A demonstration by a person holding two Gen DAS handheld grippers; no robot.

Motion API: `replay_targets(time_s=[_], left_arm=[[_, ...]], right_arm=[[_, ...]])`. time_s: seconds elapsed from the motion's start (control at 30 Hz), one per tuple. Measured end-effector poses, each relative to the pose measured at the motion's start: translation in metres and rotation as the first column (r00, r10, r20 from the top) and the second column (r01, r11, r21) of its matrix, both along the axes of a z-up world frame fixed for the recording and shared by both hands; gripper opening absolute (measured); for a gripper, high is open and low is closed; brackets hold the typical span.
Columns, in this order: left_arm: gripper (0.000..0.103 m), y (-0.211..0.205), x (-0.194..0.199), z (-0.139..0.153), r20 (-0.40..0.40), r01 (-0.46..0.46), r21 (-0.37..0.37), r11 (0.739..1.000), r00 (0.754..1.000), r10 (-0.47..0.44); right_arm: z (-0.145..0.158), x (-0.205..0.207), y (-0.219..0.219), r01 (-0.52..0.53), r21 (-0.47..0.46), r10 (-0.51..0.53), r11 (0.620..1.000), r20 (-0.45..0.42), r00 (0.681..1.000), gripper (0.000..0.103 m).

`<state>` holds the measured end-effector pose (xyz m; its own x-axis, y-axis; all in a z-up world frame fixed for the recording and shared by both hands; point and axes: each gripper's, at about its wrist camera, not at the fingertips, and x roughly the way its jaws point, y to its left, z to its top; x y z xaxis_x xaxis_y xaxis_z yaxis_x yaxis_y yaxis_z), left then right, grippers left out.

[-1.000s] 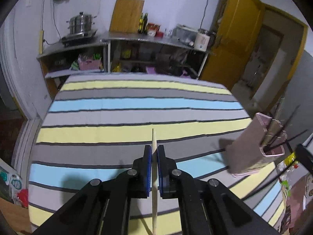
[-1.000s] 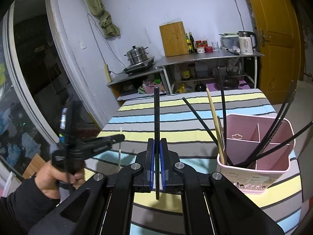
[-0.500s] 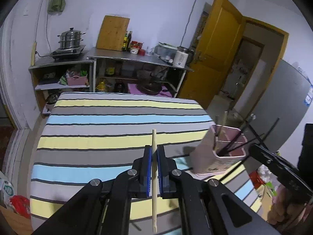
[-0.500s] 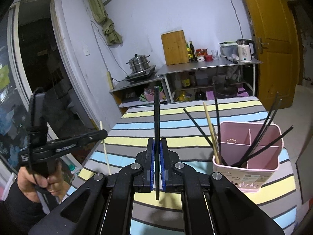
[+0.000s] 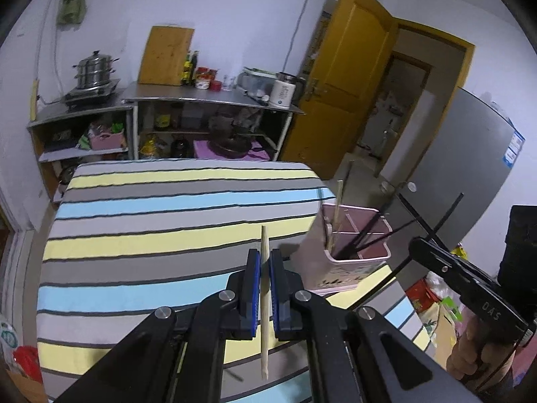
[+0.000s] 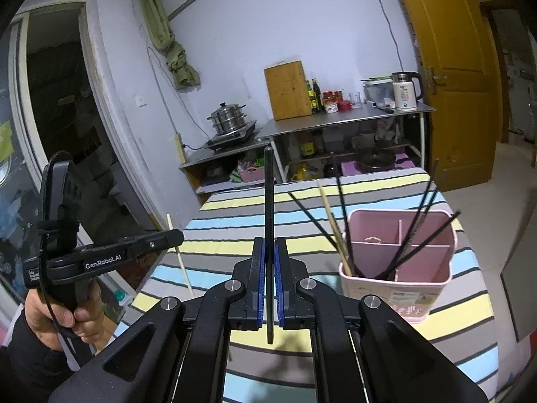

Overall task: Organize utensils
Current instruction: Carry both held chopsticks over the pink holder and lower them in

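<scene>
My left gripper (image 5: 264,258) is shut on a pale wooden chopstick (image 5: 264,302) that stands upright between its blue pads, above the striped table (image 5: 151,235). A black chopstick (image 6: 268,208) is clamped upright in my right gripper (image 6: 268,247), which is shut on it. A pink divided holder (image 6: 399,258) stands on the table to the right of the right gripper, with several black chopsticks and two wooden ones leaning in it. In the left wrist view the pink holder (image 5: 352,262) sits to the right of the pads. The left gripper (image 6: 167,236) with the wooden chopstick (image 6: 179,255) shows at left in the right wrist view.
The table carries a cloth striped grey, yellow and blue. Behind it stand metal shelves (image 5: 208,100) with a steamer pot, a cutting board, bottles and a kettle. A yellow door (image 5: 345,77) stands open at right. A person's hand (image 6: 53,312) holds the left gripper's handle.
The left gripper has risen and swung right with the wooden chopstick, so the pink holder now lies nearer its pads. The right gripper has lifted a little with the black chopstick.
</scene>
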<state>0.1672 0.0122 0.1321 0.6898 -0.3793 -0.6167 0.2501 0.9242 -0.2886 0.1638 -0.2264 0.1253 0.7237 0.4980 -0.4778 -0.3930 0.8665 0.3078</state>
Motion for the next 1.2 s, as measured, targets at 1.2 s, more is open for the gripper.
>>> replay_targets(time_s=[1.2], left_arm=[[0.005,-0.142,0.105,0.043,0.192,0.108,-0.024,0.994,0.976,-0.101]], right_arm=[[0.021,0.048,-0.093,0.267,0.047,-0.270,0.963,0.076,0.960,0.005]])
